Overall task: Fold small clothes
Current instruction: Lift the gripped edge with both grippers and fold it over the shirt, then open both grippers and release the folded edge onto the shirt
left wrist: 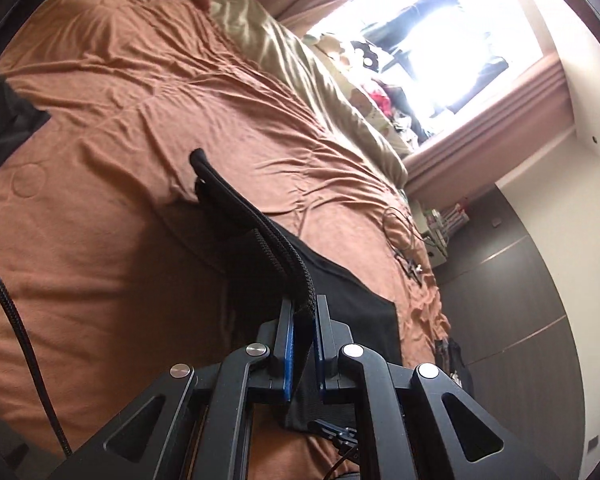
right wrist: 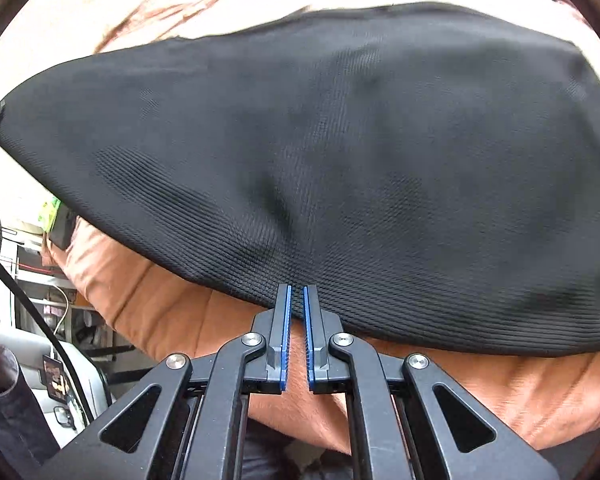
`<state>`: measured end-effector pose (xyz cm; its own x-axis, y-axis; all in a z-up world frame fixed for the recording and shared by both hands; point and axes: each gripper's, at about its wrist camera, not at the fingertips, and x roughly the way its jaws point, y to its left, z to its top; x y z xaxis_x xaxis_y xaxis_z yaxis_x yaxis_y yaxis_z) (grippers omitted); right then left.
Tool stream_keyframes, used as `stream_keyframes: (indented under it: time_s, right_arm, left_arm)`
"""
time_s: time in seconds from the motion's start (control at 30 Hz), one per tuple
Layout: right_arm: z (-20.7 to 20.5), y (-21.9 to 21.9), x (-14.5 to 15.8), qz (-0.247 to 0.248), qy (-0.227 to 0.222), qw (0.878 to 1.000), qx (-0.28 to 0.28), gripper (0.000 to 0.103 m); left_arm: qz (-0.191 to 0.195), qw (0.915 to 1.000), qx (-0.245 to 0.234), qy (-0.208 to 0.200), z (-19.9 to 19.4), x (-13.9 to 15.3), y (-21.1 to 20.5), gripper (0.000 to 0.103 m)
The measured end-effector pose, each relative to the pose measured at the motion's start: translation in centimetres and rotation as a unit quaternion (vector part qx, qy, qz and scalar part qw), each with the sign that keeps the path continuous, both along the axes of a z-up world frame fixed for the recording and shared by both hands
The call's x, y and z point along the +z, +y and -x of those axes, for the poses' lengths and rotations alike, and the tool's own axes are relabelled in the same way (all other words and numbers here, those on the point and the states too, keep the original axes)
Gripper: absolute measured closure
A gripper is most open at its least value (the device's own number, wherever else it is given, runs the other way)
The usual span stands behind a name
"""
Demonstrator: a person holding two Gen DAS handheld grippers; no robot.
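Black garment (right wrist: 340, 160) on bed (left wrist: 120, 240) | left tongs (left wrist: 303, 316) clamp its edge | right tongs (right wrist: 297, 300) pinch hem

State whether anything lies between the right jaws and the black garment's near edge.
Nothing visible does. The right gripper already has that hem of the black mesh garment between its nearly closed jaws, above the brown bedspread.

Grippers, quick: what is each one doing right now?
Left gripper: closed on the black garment's edge.
Right gripper: closed on the same garment's near edge.
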<state>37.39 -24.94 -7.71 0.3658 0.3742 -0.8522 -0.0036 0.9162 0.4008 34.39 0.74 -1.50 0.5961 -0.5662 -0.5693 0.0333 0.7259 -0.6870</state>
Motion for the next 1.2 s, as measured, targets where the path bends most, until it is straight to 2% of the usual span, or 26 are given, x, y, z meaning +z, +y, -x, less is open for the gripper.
stream_keyframes:
  time_s: [0.23, 0.3, 0.33, 0.37, 0.43, 0.47, 0.63, 0.87, 1.13, 1.2]
  right_arm:
    - [2.3, -4.2, 4.3, 0.007, -0.059, 0.998, -0.014, 0.098]
    - [3.1, -5.3, 5.4, 0.011, -0.071, 0.997, -0.020, 0.095]
    - [3.6, -5.9, 5.9, 0.012, -0.077, 0.997, -0.023, 0.086]
    - [4.1, -6.0, 6.2, 0.013, -0.085, 0.996, -0.026, 0.073]
    - [5.1, -7.0, 7.2, 0.016, -0.103, 0.994, -0.035, 0.057]
    - [5.9, -7.8, 7.5, 0.018, -0.113, 0.993, -0.039, 0.055]
    - [8.6, -10.5, 8.7, 0.008, -0.138, 0.988, -0.063, 0.055]
    - [13.8, -12.6, 8.4, 0.007, -0.150, 0.983, -0.102, 0.055]
    - [17.8, -15.9, 7.3, 0.007, -0.132, 0.982, -0.135, 0.055]
    - [18.2, -16.7, 6.6, 0.006, -0.121, 0.982, -0.142, 0.055]
  left_arm:
    - [-0.002, 0.9988, -0.044, -0.022, -0.8, 2.6, -4.0, 0.095]
    - [-0.002, 0.9980, -0.058, -0.028, -1.0, 3.4, -5.2, 0.095]
    - [-0.002, 0.9974, -0.065, -0.030, -1.0, 3.7, -5.9, 0.095]
    - [-0.002, 0.9969, -0.072, -0.033, -1.0, 4.0, -6.6, 0.095]
    - [-0.005, 0.9956, -0.085, -0.037, -1.1, 4.6, -8.0, 0.095]
    - [-0.006, 0.9949, -0.093, -0.039, -1.3, 4.9, -8.8, 0.095]
    - [-0.007, 0.9910, -0.125, -0.046, -1.4, 5.9, -12.2, 0.095]
    - [-0.012, 0.9821, -0.182, -0.046, -1.3, 6.1, -18.4, 0.095]
    - [-0.019, 0.9655, -0.259, -0.021, -0.4, 3.4, -26.3, 0.094]
    - [-0.025, 0.9591, -0.282, -0.010, -0.2, 2.4, -28.1, 0.087]
